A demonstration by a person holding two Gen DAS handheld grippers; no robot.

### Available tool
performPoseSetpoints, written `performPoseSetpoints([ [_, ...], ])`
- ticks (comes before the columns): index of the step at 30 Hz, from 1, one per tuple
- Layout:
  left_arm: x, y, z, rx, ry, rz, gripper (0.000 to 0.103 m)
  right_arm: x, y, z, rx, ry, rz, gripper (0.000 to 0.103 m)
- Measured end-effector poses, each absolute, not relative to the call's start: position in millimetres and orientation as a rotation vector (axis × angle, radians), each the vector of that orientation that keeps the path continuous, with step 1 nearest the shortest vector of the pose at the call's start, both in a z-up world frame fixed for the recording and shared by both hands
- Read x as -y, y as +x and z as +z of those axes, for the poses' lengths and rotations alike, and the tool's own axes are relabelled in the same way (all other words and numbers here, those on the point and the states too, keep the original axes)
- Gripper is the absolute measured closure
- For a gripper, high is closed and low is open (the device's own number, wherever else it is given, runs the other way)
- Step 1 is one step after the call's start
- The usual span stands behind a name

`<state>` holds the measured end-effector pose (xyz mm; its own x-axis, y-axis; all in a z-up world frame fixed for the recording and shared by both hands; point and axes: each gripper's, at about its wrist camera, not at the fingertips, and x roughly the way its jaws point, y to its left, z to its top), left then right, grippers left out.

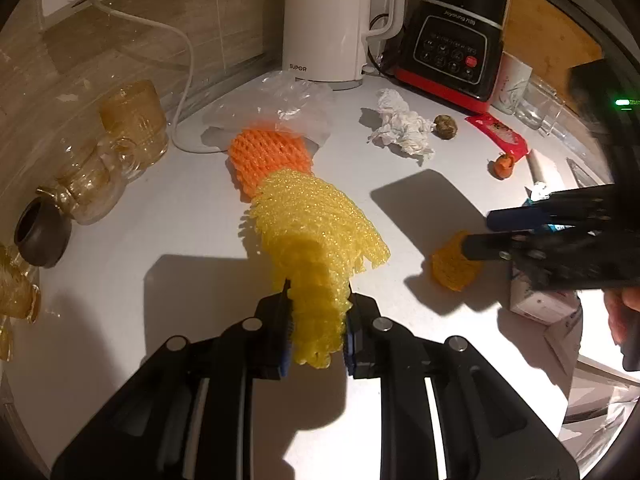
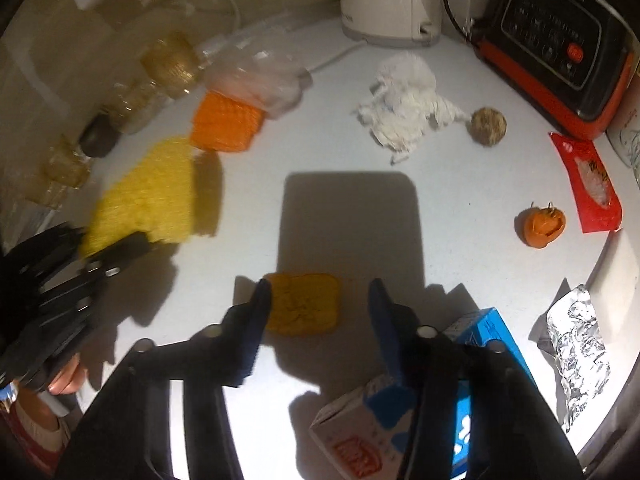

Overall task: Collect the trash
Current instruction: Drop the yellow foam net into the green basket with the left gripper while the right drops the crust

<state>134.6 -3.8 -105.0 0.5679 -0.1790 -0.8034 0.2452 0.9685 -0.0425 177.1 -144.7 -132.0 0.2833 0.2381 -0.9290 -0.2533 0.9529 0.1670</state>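
Note:
My left gripper [image 1: 316, 320] is shut on a yellow foam fruit net [image 1: 320, 236], which hangs out ahead of it over the white counter [image 1: 160, 208]; the net also shows in the right wrist view [image 2: 148, 192]. An orange foam net [image 1: 268, 156] lies beyond it, partly under a clear plastic bag [image 1: 280, 108]. My right gripper [image 2: 320, 300] is open, its fingers either side of a small dark-yellow foam net [image 2: 304, 304], low over the counter. Other trash: a crumpled white tissue [image 2: 404, 112], a brown ball [image 2: 488, 120], an orange peel piece [image 2: 540, 224], a red wrapper [image 2: 588, 184] and crumpled foil [image 2: 576, 336].
A white kettle [image 1: 324, 20] and a black-and-red blender base [image 1: 456, 44] stand at the back. Amber glass cups [image 1: 136, 120] and a dark small pot [image 1: 40, 236] line the left wall. A blue-and-white carton [image 2: 420, 420] lies under my right gripper.

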Motion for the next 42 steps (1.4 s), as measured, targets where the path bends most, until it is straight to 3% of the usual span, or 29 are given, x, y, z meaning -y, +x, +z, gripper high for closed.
performPoseSetpoints([
  [2, 1.5, 130.4, -103.7, -0.934, 0.068, -0.251, 0.084, 143.6, 177.8, -138.3, -1.259, -0.016, 0.325, 0.064],
  [5, -0.5, 127.3, -104.3, -0.942, 0.054, -0.253, 0.084, 142.9, 178.0, -145.2, -1.279, -0.01, 0.336, 0.081],
  [7, -1.2, 124.8, -104.8, -0.947, 0.051, -0.246, 0.084, 143.1, 175.2, -145.1, -1.271, 0.002, 0.348, 0.098],
  [18, 0.2, 91.1, -83.3, -0.926, 0.058, -0.272, 0.084, 145.2, 118.6, -88.4, -1.111, 0.019, 0.37, 0.099],
  [27, 35.5, 6.3, -48.4, -0.907, 0.046, -0.495, 0.084, 190.7, -17.3, -20.7, -0.996, 0.038, 0.282, 0.099],
  [42, 122.2, -118.0, -72.6, -0.977, 0.252, -0.838, 0.084, 246.9, -209.4, -77.4, -1.112, 0.233, -0.007, 0.099],
])
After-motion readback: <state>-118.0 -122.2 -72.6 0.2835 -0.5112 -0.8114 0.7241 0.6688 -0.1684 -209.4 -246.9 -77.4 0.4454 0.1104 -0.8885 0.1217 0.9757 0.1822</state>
